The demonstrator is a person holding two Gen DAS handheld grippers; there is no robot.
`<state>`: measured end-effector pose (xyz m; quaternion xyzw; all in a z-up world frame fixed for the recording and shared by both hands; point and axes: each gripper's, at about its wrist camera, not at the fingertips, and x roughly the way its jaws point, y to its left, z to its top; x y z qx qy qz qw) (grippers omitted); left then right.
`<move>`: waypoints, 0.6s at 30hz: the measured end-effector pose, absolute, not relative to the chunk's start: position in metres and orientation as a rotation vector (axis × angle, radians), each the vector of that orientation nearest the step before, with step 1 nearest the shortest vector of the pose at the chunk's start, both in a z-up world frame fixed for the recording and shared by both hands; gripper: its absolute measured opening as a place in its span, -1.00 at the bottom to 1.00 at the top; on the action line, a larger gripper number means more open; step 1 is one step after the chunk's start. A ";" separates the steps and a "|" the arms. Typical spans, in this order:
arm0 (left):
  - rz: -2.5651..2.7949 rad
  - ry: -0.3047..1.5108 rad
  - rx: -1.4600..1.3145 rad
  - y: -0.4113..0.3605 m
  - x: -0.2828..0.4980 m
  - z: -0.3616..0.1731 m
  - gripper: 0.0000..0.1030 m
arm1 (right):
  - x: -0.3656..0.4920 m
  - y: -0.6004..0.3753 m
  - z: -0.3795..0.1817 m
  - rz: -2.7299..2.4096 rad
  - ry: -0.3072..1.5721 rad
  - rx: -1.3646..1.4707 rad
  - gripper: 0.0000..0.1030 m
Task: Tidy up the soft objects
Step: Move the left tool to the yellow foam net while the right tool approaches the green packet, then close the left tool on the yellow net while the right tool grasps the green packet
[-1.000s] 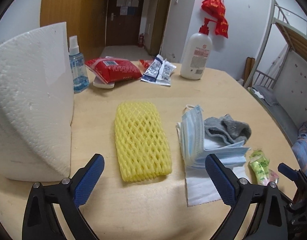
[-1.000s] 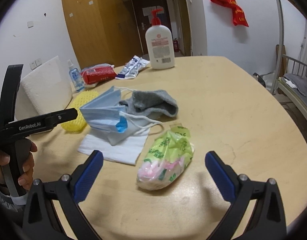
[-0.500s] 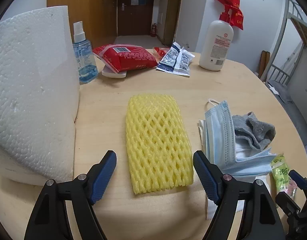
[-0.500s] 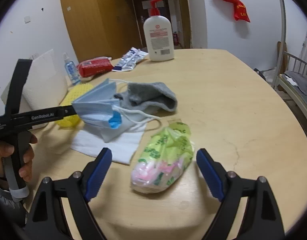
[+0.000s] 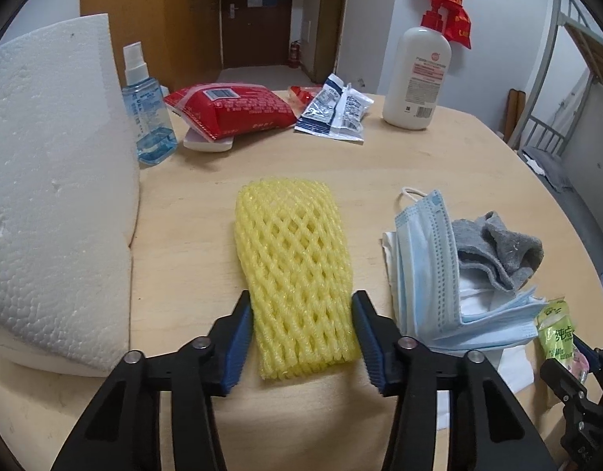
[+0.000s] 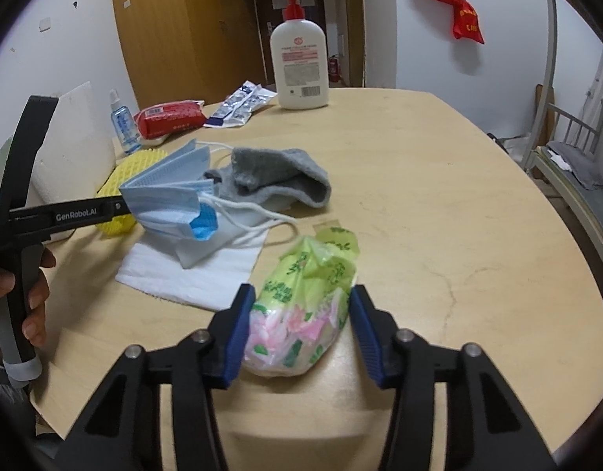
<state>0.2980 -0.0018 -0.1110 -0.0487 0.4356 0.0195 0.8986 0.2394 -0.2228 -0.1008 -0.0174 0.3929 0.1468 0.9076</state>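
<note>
Between the blue pads of the left gripper (image 5: pixel 302 333) lies the near end of a yellow foam net sleeve (image 5: pixel 295 274), flat on the wooden bench (image 5: pixel 439 157). The jaws bracket the sleeve's two long sides and look to touch it or nearly so; whether they press it cannot be told. The sleeve's long axis runs straight away from the gripper, so the jaws cross its narrow width.

The right gripper (image 6: pixel 299 324) stands the same way around a green and pink tissue packet (image 6: pixel 305 302). Its jaws sit partly spread, flanking the packet's near end; its left pad meets the wrapper, its right pad stands just off it. The packet's long axis also points away, tilted a little to the right.

Each item lies directly ahead of its own gripper, so a closing squeeze seems the likely coming move for both.

Just beyond the packet, between the two grippers, a blue face mask (image 5: pixel 427 259) and a grey sock (image 6: pixel 278 176) rest on a white cloth (image 6: pixel 199 274).

To the left stands a white foam block (image 5: pixel 54 196). At the far edge sit a spray bottle (image 5: pixel 146 114), a red packet (image 5: pixel 234 108), foil sachets (image 5: pixel 335 108) and a lotion pump bottle (image 6: pixel 299 62).
</note>
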 end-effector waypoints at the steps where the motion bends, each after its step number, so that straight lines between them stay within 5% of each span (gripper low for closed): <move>1: 0.032 0.902 -0.101 -0.002 0.298 -0.111 -0.16 | 0.239 -0.223 -0.101 0.300 0.811 -0.038 0.01; 5: 0.021 0.887 -0.097 -0.004 0.297 -0.110 -0.76 | 0.235 -0.223 -0.100 0.294 0.803 -0.045 -0.08; 18: -0.008 0.820 -0.115 -0.002 0.287 -0.094 -0.81 | 0.228 -0.232 -0.090 0.289 0.765 -0.002 -0.16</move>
